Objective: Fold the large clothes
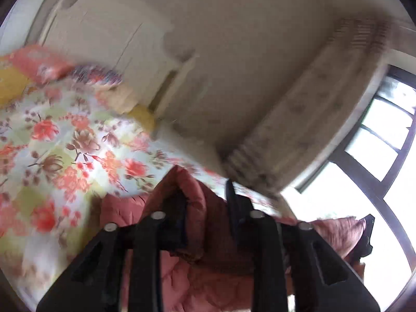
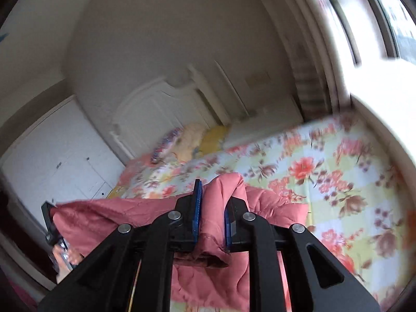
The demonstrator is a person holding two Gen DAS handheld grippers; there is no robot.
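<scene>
L wrist: close, faces window | R wrist: close, faces headboard | shared: bed

Daylight comes from the window, which is blown out to plain white in the left view and again at the upper right corner of the right view. The wall is dim and grey beside it. Both pictures are smeared by motion blur (worst on the curtain and the flowered bedspread). The fisheye bends straight lines near the rim, and dark vignette fills the corners. Nearby black gripper parts show little detail.
</scene>
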